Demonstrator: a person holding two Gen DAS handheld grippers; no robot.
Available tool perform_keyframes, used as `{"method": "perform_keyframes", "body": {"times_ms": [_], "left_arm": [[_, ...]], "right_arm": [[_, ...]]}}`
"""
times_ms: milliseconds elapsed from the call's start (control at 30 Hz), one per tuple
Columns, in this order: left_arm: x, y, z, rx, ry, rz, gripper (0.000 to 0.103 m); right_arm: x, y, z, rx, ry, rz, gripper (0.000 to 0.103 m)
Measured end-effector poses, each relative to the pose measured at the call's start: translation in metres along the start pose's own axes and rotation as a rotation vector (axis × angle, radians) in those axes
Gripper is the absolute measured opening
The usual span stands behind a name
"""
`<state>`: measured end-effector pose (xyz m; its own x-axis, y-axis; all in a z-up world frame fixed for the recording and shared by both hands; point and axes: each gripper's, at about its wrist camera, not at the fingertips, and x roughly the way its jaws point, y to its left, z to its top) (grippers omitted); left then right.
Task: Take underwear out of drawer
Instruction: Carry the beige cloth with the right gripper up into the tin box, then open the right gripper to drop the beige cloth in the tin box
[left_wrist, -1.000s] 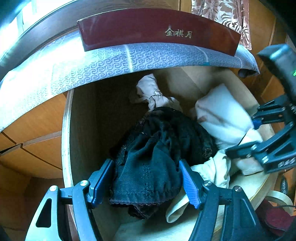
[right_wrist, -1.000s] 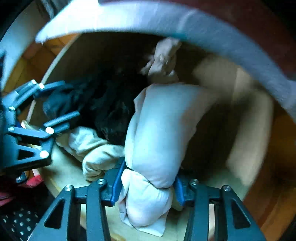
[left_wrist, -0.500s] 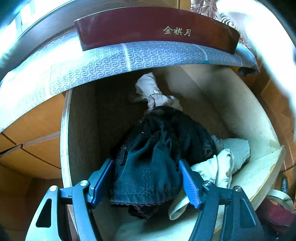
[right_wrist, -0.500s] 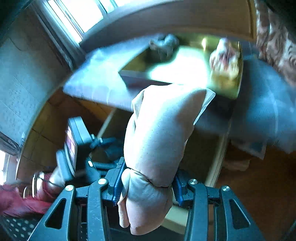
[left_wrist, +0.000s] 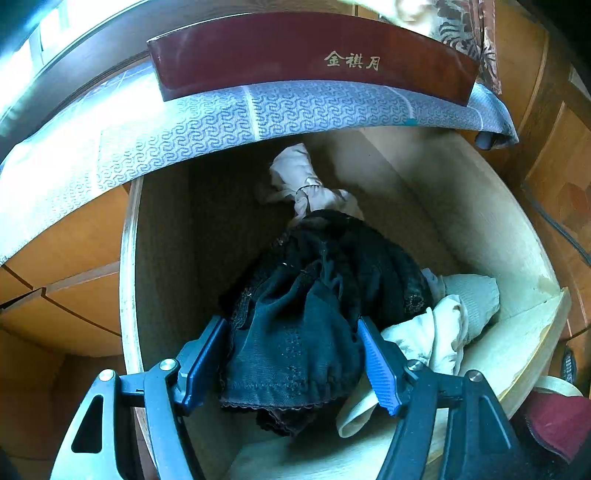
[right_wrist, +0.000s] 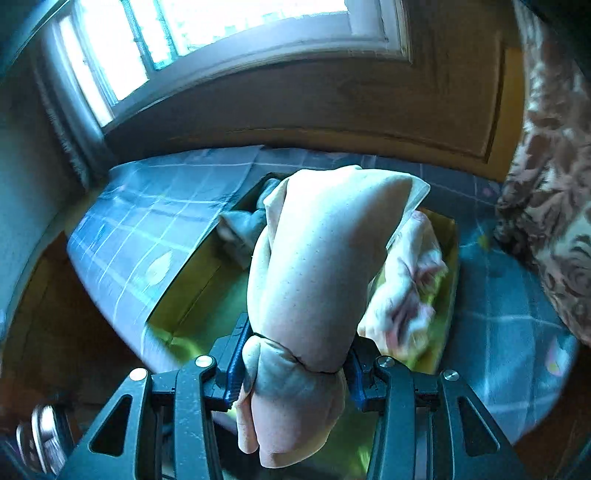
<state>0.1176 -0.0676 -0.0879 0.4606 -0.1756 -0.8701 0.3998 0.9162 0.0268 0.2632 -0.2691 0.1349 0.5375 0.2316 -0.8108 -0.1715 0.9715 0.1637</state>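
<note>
Right gripper (right_wrist: 293, 363) clenched on rolled beige underwear (right_wrist: 317, 266), above a green tray (right_wrist: 195, 295). Left gripper (left_wrist: 291, 358) spread wide w/ black lace underwear (left_wrist: 306, 317) between fingers, in wooden drawer (left_wrist: 480, 221).

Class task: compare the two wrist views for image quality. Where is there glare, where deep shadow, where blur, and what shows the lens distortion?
Left wrist view: sharp; glare whitens the upper left corner; the drawer is shadowed at its back; the red board bows, showing fisheye distortion. Right wrist view: the window is blown out; the pale bundle is crisp, but the pinkish cloth behind it is smeared.
</note>
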Motion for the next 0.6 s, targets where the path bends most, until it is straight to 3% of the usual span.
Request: {"method": "perform_keyframes", "body": {"times_ms": [367,600], "left_arm": [[0.004,0.001,0.0,0.018,0.013,-0.002,0.072],[0.004,0.001,0.0,0.021,0.017,0.0,0.072]], "right_arm": [[0.098,-0.022,0.047,0.081,0.099,-0.059,0.046],[0.113,-0.038,0.056,0.108,0.081,-0.149,0.048]]}}
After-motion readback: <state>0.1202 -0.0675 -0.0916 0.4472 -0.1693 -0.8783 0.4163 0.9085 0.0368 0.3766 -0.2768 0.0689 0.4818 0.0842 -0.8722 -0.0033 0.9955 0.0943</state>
